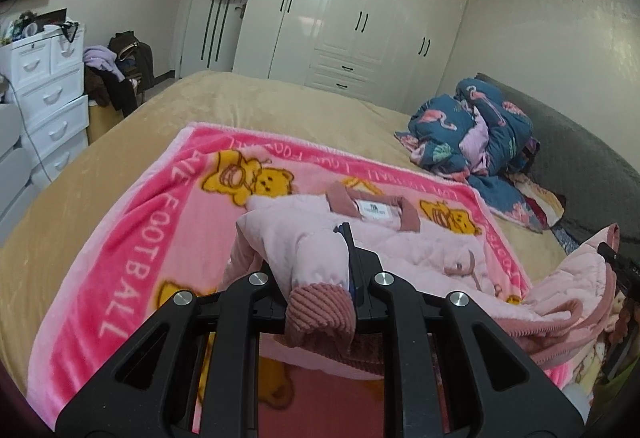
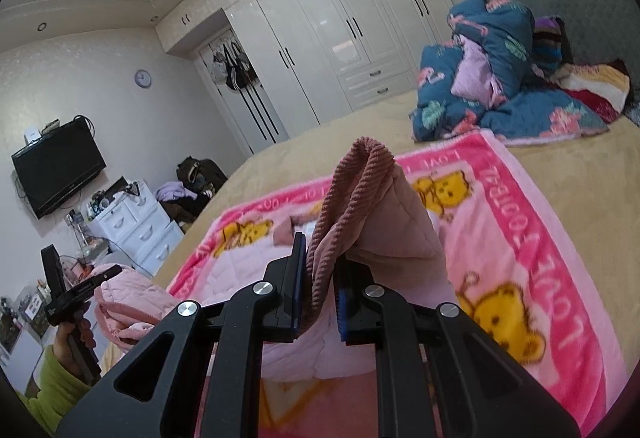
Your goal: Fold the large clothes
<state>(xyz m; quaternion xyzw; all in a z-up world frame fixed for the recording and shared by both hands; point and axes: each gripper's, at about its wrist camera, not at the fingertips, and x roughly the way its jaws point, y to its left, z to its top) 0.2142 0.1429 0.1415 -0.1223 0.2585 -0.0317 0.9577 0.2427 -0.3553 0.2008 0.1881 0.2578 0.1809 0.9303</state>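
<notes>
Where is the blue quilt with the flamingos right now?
The flamingo quilt lies bunched on the far right of the tan bed in both wrist views, against the grey headboard, just beyond the pink bear blanket.

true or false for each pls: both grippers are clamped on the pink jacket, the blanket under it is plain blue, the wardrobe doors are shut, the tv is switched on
1. Both grippers are clamped on the pink quilted jacket: true; the left gripper and right gripper each pinch a ribbed cuff.
2. The blanket is plain blue: false; the blanket is pink with yellow bears and lettering.
3. The wardrobe doors are shut: true.
4. The TV is on: false; its screen is dark.
</notes>
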